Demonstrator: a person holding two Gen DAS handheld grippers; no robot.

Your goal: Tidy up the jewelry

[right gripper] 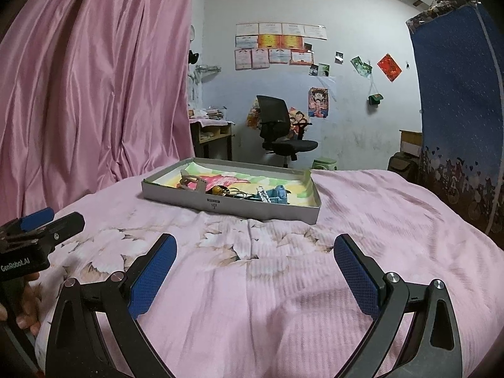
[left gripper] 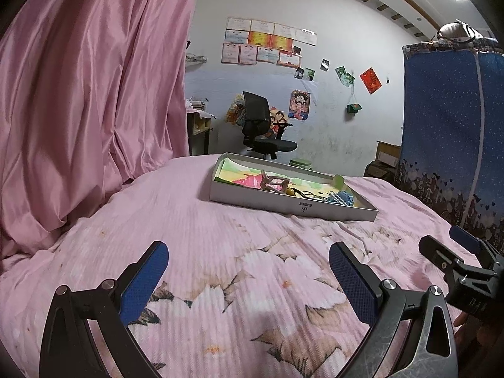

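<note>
The left gripper (left gripper: 249, 271) and right gripper (right gripper: 255, 264), black-framed with blue pads, hovered side by side with fingers spread wide and empty over the pink floral bedspread (right gripper: 283, 299). Ahead, near the bed's far edge, the shallow grey cardboard tray (right gripper: 267, 209) held the jumbled jewelry (right gripper: 249, 193). Pink satin curtains (left gripper: 88, 100) hung left.

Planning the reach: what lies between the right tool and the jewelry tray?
Only bare pink bedspread between right tool and tray, per the right wrist view.
</note>
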